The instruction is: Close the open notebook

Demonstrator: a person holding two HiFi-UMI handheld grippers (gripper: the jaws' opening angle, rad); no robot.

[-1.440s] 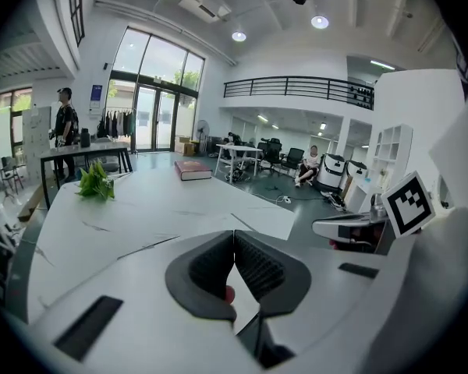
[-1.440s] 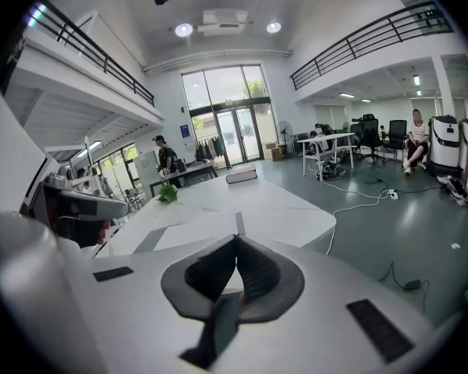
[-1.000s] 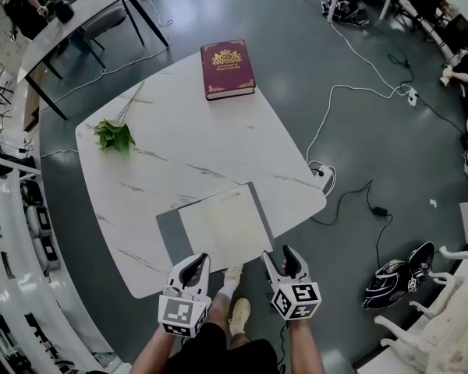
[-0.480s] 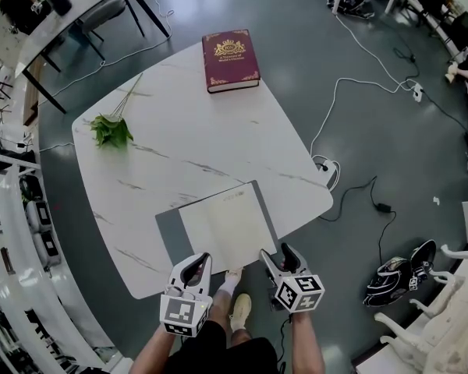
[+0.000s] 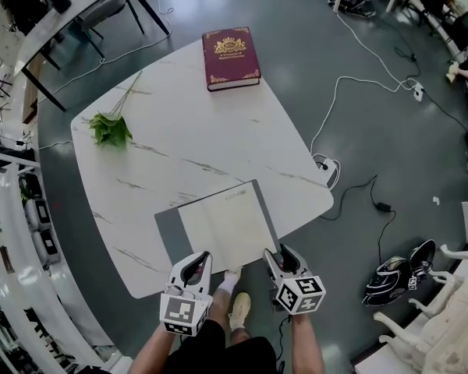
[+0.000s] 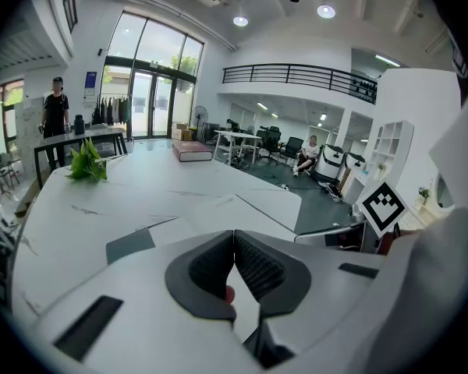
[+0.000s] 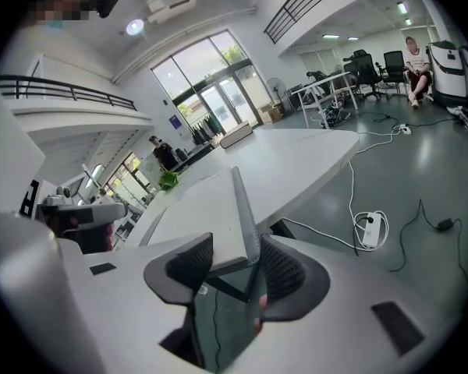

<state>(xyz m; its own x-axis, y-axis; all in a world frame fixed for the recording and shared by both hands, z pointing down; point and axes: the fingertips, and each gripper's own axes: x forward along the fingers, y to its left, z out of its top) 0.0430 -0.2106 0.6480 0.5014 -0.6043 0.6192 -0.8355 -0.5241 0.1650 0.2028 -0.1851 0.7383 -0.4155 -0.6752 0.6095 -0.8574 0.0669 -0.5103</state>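
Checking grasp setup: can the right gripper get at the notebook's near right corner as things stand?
Probably yes. The right gripper straddles that corner of the notebook; its jaws have just been closing round it, the pads not yet pressing, and nothing stands in their way.

We wear black shorts (image 5: 210, 351), a white sock (image 5: 228, 287) and a pale yellow shoe (image 5: 239, 312); our forearms are bare. Our left gripper (image 5: 196, 259) and right gripper (image 5: 281, 253) have smooth white shells, each ending at the rear in a white cube (image 5: 179, 315) printed with black square markers. Their jaws are dark grey and curved, lined with ribbed pads (image 6: 257, 267), and dark rectangular slots mark the shells. The right jaws have just been closing, with the notebook (image 5: 222, 226) corner between them.
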